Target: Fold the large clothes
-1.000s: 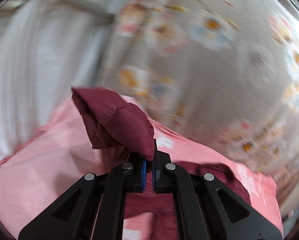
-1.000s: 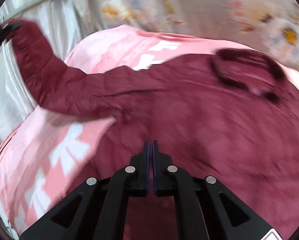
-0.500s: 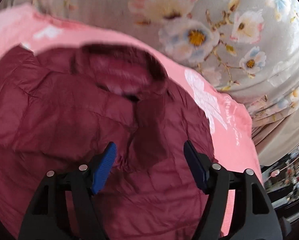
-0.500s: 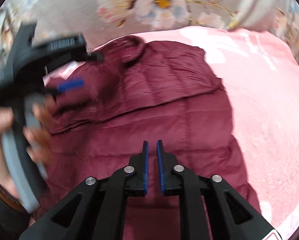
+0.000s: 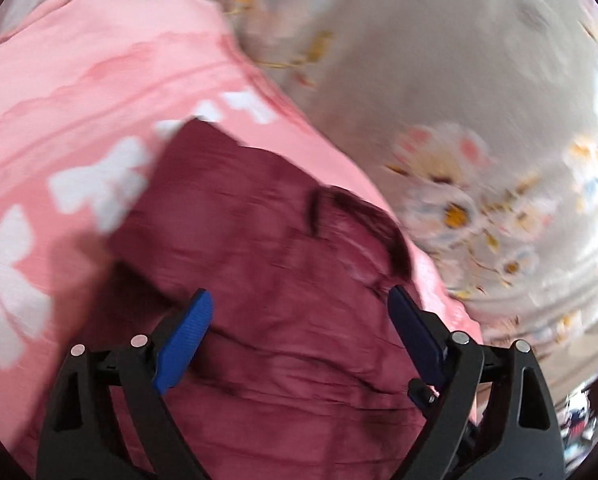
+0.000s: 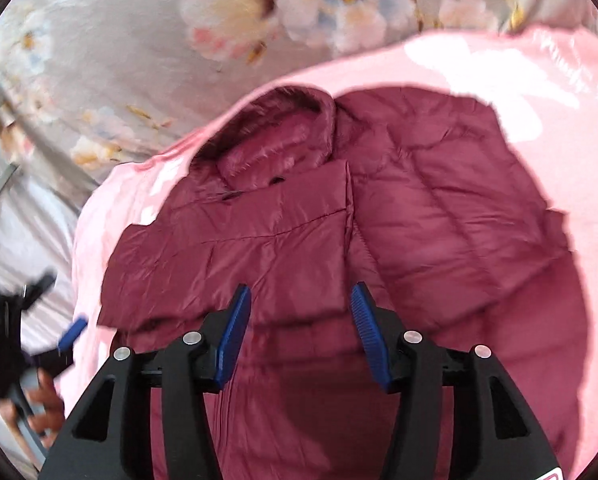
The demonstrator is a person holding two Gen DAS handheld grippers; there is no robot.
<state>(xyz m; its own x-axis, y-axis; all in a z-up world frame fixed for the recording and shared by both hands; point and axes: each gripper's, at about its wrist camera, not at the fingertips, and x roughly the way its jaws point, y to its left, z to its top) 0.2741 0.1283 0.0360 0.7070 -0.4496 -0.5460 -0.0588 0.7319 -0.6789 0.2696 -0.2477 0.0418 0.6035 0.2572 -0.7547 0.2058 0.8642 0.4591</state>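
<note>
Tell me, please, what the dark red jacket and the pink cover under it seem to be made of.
Jacket: probably thin nylon or polyester shell with soft padding; it has a slight sheen and stitched quilted panels. Pink cover: probably smooth woven bedding fabric; it looks glossy, with a white print.

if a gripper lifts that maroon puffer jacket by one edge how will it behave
The maroon puffer jacket will probably be floppy: one sleeve already lies folded flat across its front, and it drapes over the pink blanket. Its quilted, puffy panels suggest it is light for its bulk and may spring back after folding. The shiny shell looks slippery, so a shallow pinch might slide off.
</note>
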